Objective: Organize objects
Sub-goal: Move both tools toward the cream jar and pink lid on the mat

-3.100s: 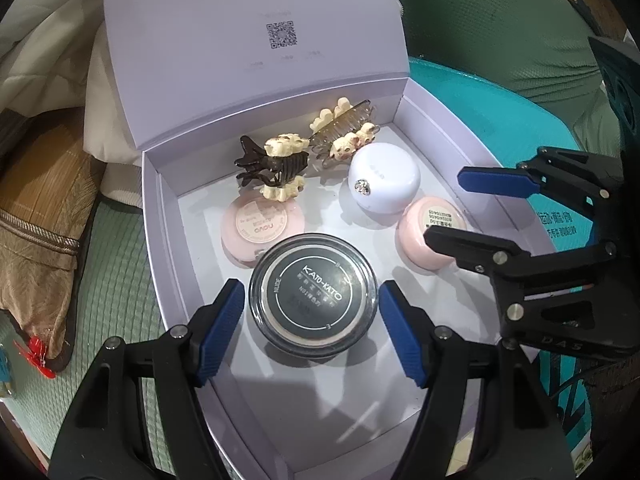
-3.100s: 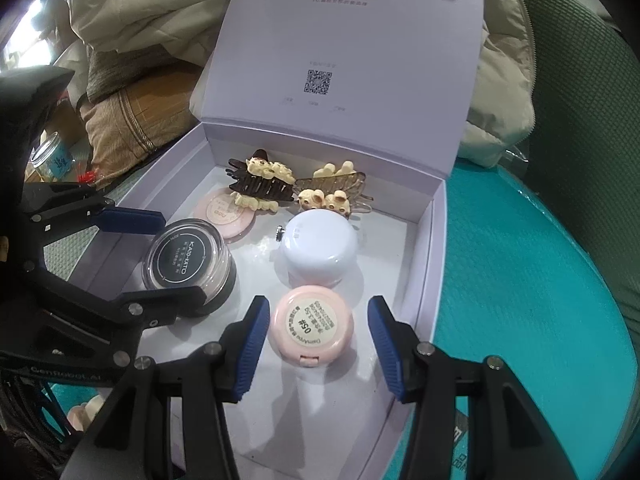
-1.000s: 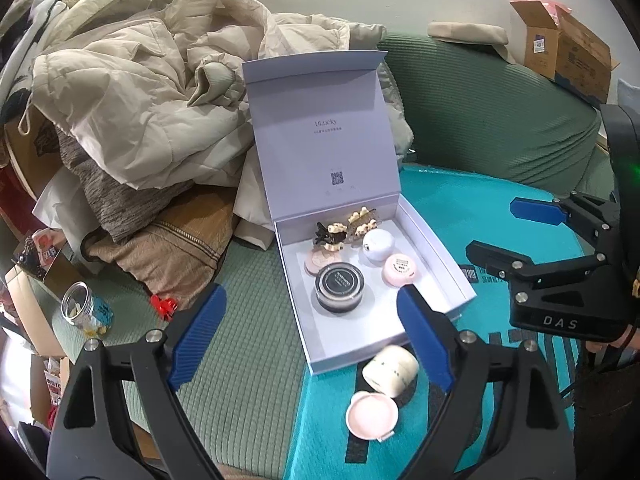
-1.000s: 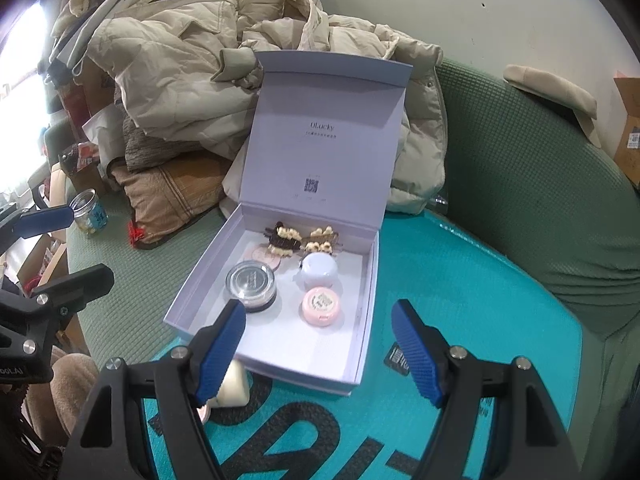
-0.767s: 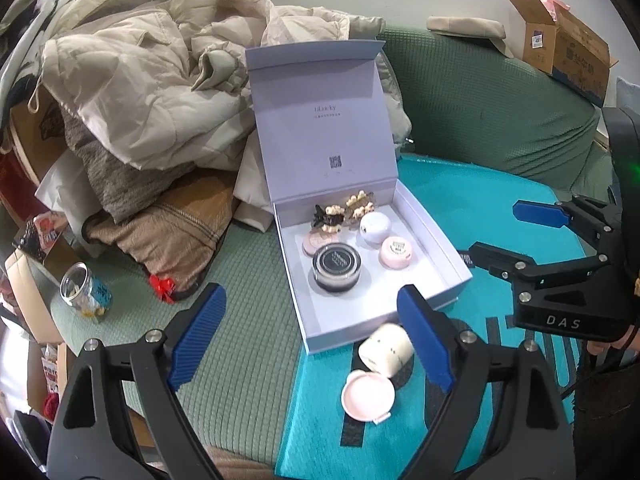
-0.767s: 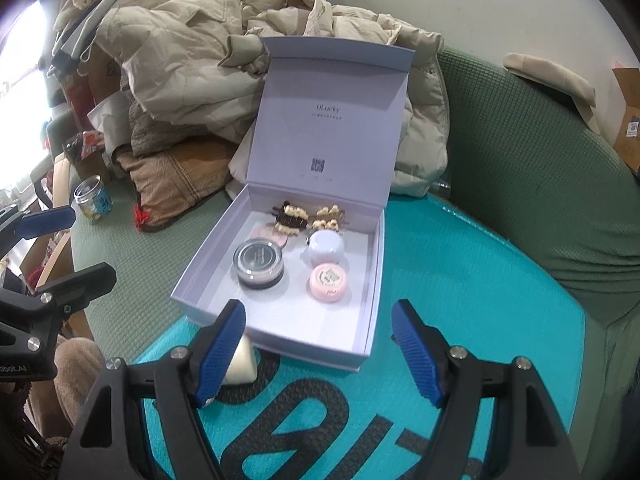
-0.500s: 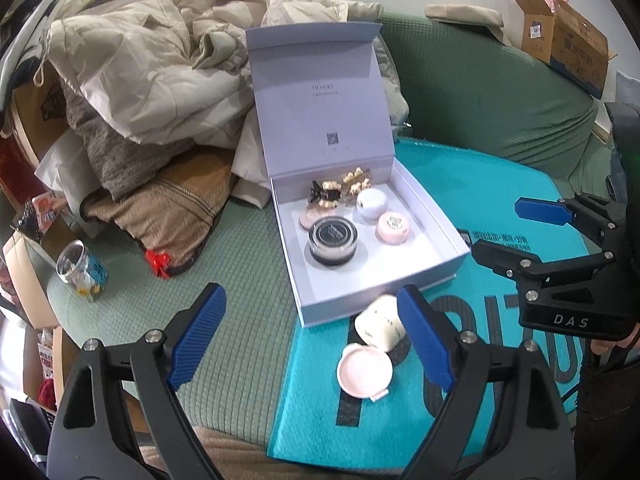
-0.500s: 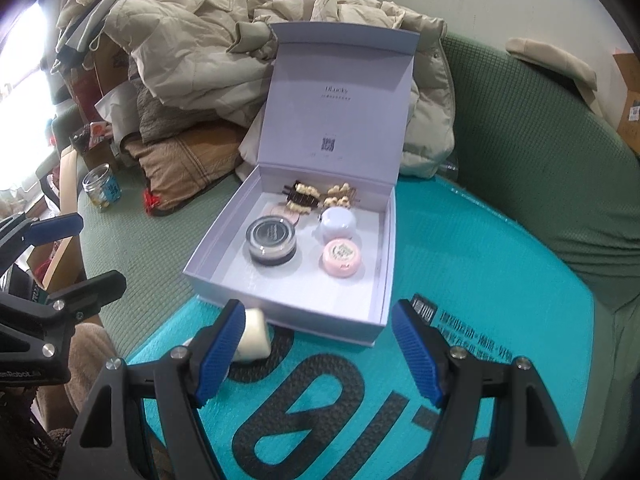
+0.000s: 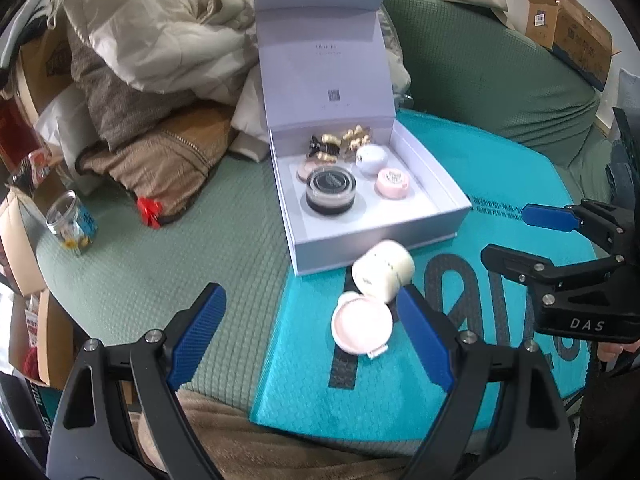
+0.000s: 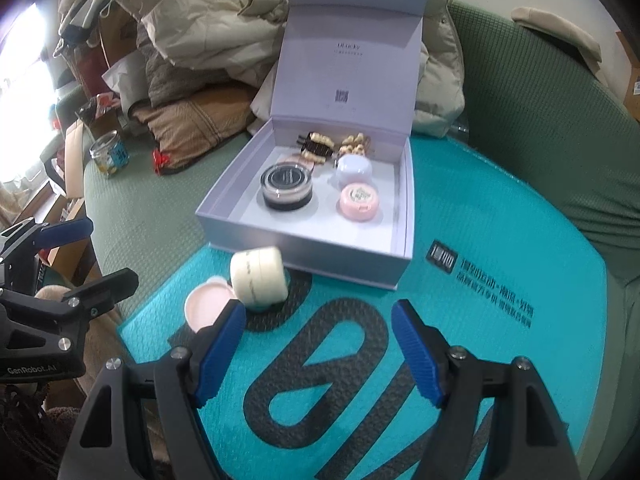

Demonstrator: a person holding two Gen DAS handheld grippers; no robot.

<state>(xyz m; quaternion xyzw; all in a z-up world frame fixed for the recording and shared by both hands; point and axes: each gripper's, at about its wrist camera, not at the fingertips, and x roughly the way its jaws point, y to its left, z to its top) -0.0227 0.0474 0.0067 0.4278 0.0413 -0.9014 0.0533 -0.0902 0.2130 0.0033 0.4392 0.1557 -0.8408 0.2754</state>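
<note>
Left hand-held gripper point(image 9: 310, 338): wide, empty | right hand-held gripper point(image 10: 318, 350): wide, empty | cream jar point(image 9: 383, 270): on its side on teal mat point(image 10: 500, 320), touching pink compact point(image 9: 362, 325), just near of open box point(image 10: 304, 246) | box holds black-lidded jar point(image 9: 330, 192), hair clips point(image 9: 326, 146).

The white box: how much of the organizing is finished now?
Partly. The white box holds the black-lidded jar, two pink compacts, a white case and two hair clips. Nothing is in hand: both grippers are open. Left: the cream jar and round pink compact lie on the teal mat.
</note>
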